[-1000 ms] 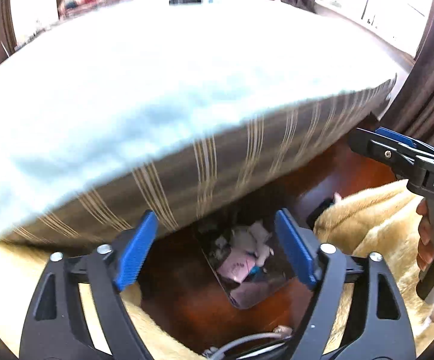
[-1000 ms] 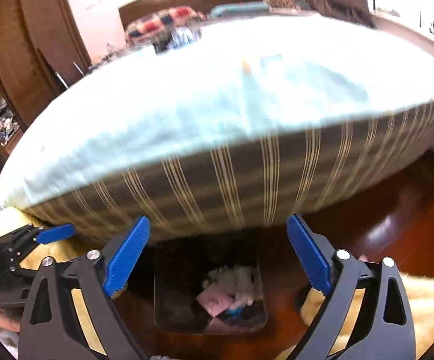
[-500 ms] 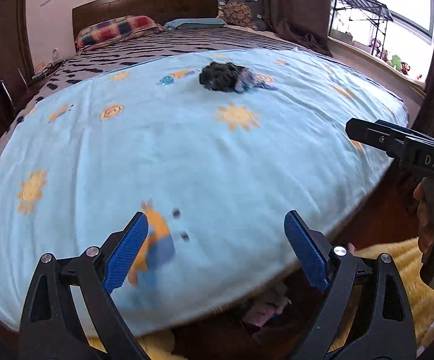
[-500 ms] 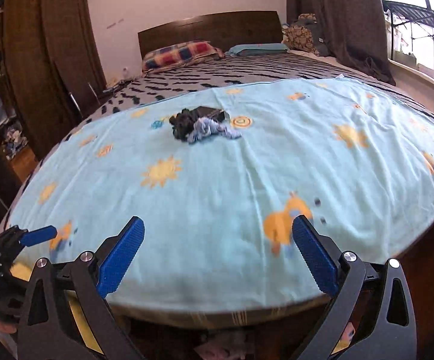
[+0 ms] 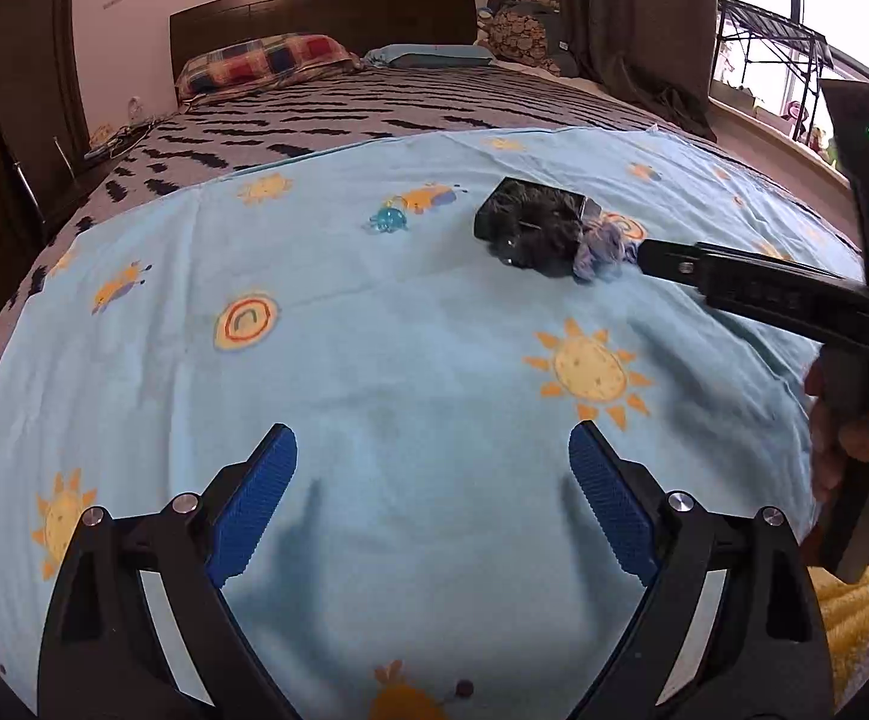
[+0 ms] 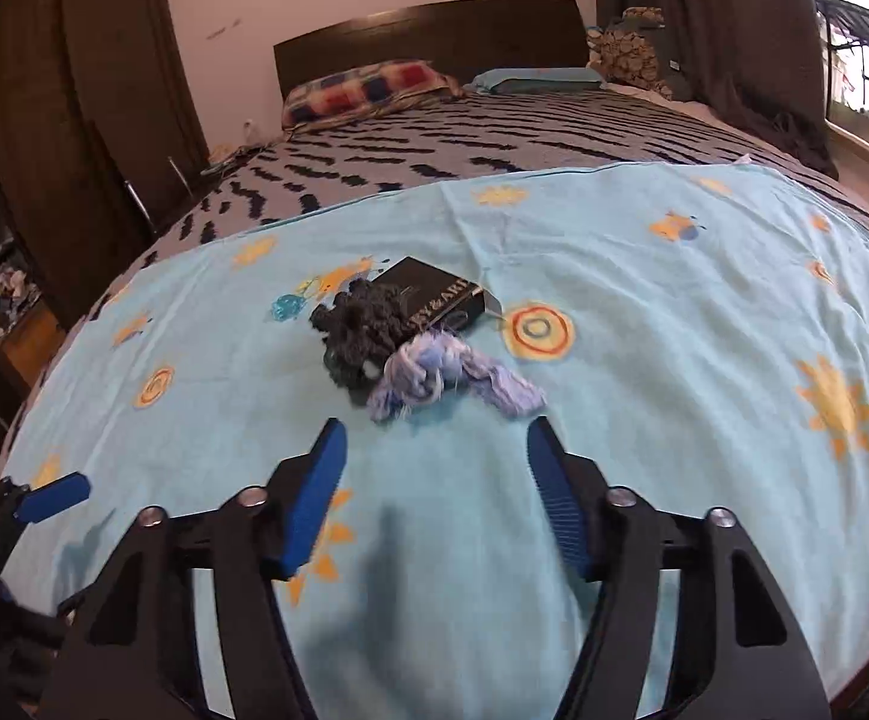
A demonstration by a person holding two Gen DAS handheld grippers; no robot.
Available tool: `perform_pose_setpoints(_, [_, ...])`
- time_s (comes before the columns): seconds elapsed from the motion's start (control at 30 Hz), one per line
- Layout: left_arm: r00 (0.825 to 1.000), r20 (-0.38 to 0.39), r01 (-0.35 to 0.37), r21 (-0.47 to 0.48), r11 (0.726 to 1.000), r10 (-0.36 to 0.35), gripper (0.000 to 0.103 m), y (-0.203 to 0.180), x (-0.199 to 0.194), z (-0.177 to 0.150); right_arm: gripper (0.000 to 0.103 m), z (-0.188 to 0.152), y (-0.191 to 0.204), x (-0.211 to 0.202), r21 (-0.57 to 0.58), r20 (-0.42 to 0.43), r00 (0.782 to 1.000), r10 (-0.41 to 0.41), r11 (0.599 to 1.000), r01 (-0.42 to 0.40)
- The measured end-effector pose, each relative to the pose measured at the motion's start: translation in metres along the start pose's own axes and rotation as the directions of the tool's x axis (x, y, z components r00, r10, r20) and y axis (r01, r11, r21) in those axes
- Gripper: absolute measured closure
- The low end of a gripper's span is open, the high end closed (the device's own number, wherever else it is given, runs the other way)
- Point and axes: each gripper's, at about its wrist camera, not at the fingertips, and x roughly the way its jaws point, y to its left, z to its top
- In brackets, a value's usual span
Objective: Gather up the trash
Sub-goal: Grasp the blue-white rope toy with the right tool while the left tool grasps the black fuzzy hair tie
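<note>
The trash sits in one small pile near the middle of the light blue blanket (image 6: 644, 420) on the bed: a dark crumpled wad (image 6: 359, 324), a pale blue frayed rag (image 6: 452, 378) touching its near side, and a flat black box (image 6: 434, 294) just behind, partly under the wad.

The right gripper (image 6: 434, 480) is aimed at the pile, with the rag just beyond its tips. Its jaws have just been closing and now stand partly apart, nothing between them. From the left wrist view the right gripper (image 5: 644, 252) shows side-on, its tip at the rag (image 5: 602, 252); whether it touches I cannot tell.

The left gripper (image 5: 434, 480) is held over bare blanket, well short of the pile, its fingers (image 5: 254, 498) wide apart and empty.

Handling guess:
- The rag and wad look soft, light and limp, and will squash under the pads.
- They could snag or drag each other, since they touch.
- Best hold: pinch the rag across its knotted middle, not the loose frayed end, which could slip out.
- The box looks stiff and light, with a smooth, possibly slick face. Grip it across its short edges after the wad is off it.
- The blanket is loose, so a low pinch risks catching the fabric too.
</note>
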Motion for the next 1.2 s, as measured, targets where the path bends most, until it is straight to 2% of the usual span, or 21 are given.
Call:
perform_pose_setpoints(0.23, [1.0, -0.008, 0.013, -0.01, 1.0, -0.013, 0.016, 0.002, 0.015, 0.017, 0.058, 0.016, 0.0, 0.033, 0.029, -0.054, 0.999, 0.006, 1.0, -0.004])
perform_pose_setpoints(0.27, [1.0, -0.011, 0.015, -0.015, 1.0, -0.015, 0.016, 0.003, 0.018, 0.02, 0.062, 0.017, -0.001, 0.034, 0.03, -0.057, 0.998, 0.012, 1.0, -0.01])
perform_pose_setpoints(0.3, [1.0, -0.014, 0.017, -0.022, 1.0, -0.017, 0.016, 0.003, 0.021, 0.023, 0.072, 0.019, 0.0, 0.034, 0.024, -0.056, 0.998, 0.018, 1.0, -0.017])
perform_pose_setpoints(0.37, [1.0, -0.017, 0.017, -0.028, 0.999, -0.017, 0.016, 0.002, 0.028, 0.029, 0.075, 0.02, 0.002, 0.031, 0.001, -0.05, 0.999, 0.012, 1.0, -0.012])
perform_pose_setpoints(0.43, [1.0, -0.02, 0.013, -0.028, 1.0, -0.014, 0.016, 0.001, 0.035, 0.035, 0.085, 0.02, 0.002, 0.023, -0.02, -0.039, 0.999, 0.009, 1.0, -0.01])
perform_pose_setpoints(0.67, [1.0, -0.011, 0.018, -0.034, 0.999, -0.018, 0.021, -0.012, 0.055, 0.061, 0.085, 0.014, -0.026, -0.015, 0.009, 0.005, 1.0, 0.002, 1.0, -0.002])
perform_pose_setpoints(0.9, [0.999, -0.016, 0.038, 0.008, 0.999, -0.038, 0.024, -0.045, 0.072, 0.083, 0.085, 0.001, -0.052, -0.036, 0.02, 0.002, 1.0, -0.007, 1.0, 0.007])
perform_pose_setpoints(1.03, [0.998, -0.025, 0.058, -0.005, 0.998, -0.059, 0.039, -0.057, 0.086, 0.096, 0.085, -0.006, -0.062, -0.04, 0.031, -0.002, 1.0, -0.008, 0.999, 0.008])
perform_pose_setpoints(1.17, [0.995, -0.034, 0.093, -0.027, 0.995, -0.094, 0.047, -0.064, 0.101, 0.108, 0.085, -0.015, -0.07, -0.04, 0.044, -0.015, 1.0, 0.005, 0.999, -0.004])
perform_pose_setpoints(1.2, [0.995, -0.04, 0.096, -0.029, 0.995, -0.097, 0.055, -0.065, 0.106, 0.109, 0.085, -0.016, -0.07, -0.041, 0.043, -0.015, 1.0, 0.005, 0.999, -0.004])
